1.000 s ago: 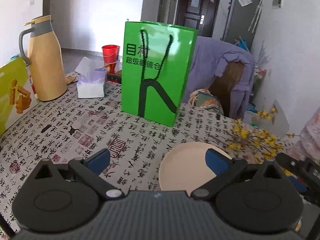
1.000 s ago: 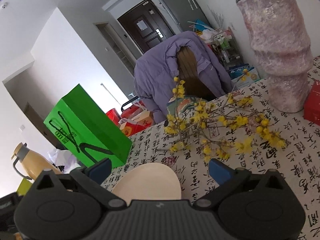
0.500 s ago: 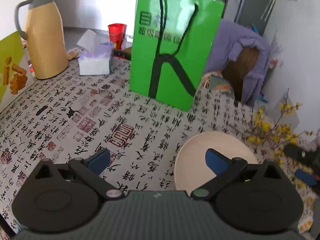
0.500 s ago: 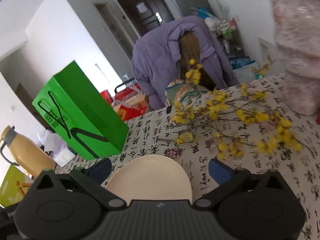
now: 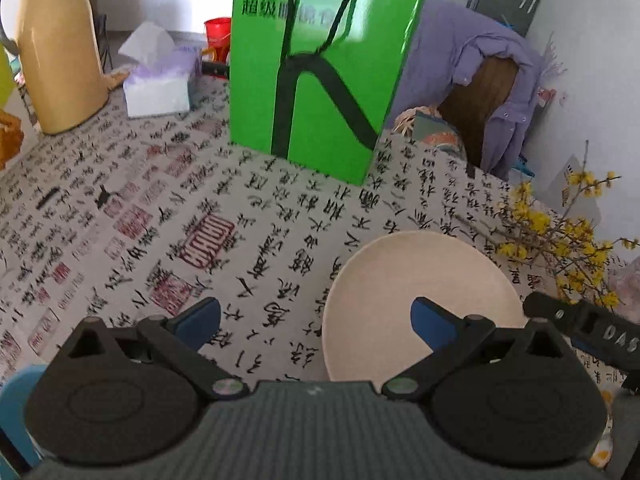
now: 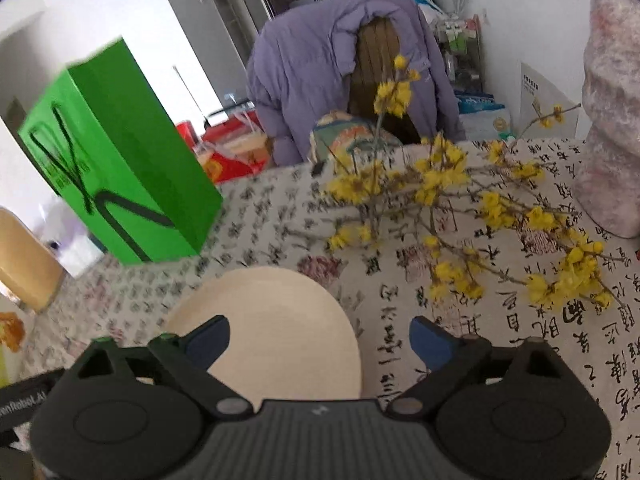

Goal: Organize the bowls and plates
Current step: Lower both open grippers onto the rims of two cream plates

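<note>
A cream round plate (image 5: 416, 280) lies flat on the calligraphy-print tablecloth (image 5: 200, 216). My left gripper (image 5: 316, 318) hangs open above its left rim, one blue pad over the cloth and the other over the plate. In the right wrist view the same plate (image 6: 272, 312) sits under my right gripper (image 6: 320, 338), whose jaws are closing; its left pad is over the plate and its right pad over the cloth, neither pressing on it. The right gripper's black finger (image 5: 580, 320) shows at the plate's right edge in the left wrist view.
A tall green paper bag (image 5: 324, 60) stands behind the plate. A yellow-flowered branch (image 6: 460, 216) lies just right of the plate, with a pink vase (image 6: 612, 120) beyond. A beige thermos (image 5: 56, 48) and tissue pack (image 5: 156, 84) stand far left. A purple jacket (image 6: 320, 64) drapes a chair.
Both grippers have come down and in toward the plate, which now looks larger and lies under their fingers. The right gripper's jaws have narrowed a little.
</note>
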`<state>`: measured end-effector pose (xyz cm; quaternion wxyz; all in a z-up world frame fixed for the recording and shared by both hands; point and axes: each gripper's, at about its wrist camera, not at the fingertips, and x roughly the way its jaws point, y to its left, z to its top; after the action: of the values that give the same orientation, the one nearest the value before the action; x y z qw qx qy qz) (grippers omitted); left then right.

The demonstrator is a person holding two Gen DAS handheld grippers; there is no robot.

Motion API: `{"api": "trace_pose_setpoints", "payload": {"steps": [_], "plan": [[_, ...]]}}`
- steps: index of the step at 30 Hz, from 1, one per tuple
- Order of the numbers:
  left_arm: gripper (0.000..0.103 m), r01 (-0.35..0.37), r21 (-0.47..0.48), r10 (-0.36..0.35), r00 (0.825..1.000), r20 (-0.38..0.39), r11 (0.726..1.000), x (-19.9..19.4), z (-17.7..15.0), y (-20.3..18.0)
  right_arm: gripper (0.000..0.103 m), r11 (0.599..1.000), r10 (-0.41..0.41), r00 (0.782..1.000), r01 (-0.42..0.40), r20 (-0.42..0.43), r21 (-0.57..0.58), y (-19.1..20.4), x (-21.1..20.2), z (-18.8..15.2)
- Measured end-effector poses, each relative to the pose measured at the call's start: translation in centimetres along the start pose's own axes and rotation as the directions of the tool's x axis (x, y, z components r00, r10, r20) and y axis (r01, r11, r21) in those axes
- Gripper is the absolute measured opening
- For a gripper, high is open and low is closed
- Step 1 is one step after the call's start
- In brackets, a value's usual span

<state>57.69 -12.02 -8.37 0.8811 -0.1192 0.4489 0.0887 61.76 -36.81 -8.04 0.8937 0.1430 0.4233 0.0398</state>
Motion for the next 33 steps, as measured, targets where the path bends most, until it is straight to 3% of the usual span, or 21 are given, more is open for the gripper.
{"api": "trace_pose_setpoints", "payload": {"steps": [5, 11, 19, 27, 30, 33], "plan": [[0.103, 0.004, -0.021, -0.005, 0.999, -0.036, 1.000, 1.7, -0.3, -0.3, 0.078, 0.999, -0.034, 0.998, 0.033, -0.057, -0.022, 0.0, 1.9, -0.5], [0.101, -0.002, -0.043, -0.001, 0.998, -0.063, 0.999, 3.6, -0.6, -0.5, 0.074, 0.997, -0.049, 0.997, 0.045, -0.066, -0.056, 0.4, 3.1, -1.2], [0.077, 0.020, -0.072, -0.028, 0.994, -0.106, 0.997, 5.2, -1.0, 0.2, 0.054, 0.997, -0.049, 0.995, 0.044, -0.083, -0.064, 0.1, 4.4, -1.9], [0.071, 0.023, -0.069, -0.030, 0.994, -0.105, 0.997, 5.9, -1.4, 0.3, 0.052, 0.994, -0.075, 0.995, 0.069, -0.067, -0.089, 0.3, 4.4, -2.1], [0.066, 0.022, -0.059, -0.028, 0.995, -0.100, 0.998, 5.9, -1.4, 0.2, 0.047, 0.991, -0.084, 0.995, 0.077, -0.063, -0.106, 0.6, 4.5, -2.1], [0.055, 0.018, -0.043, -0.021, 0.996, -0.087, 0.999, 5.8, -1.5, 0.1, 0.034, 0.990, -0.075, 0.995, 0.067, -0.061, -0.122, 0.7, 4.5, -2.2]]}}
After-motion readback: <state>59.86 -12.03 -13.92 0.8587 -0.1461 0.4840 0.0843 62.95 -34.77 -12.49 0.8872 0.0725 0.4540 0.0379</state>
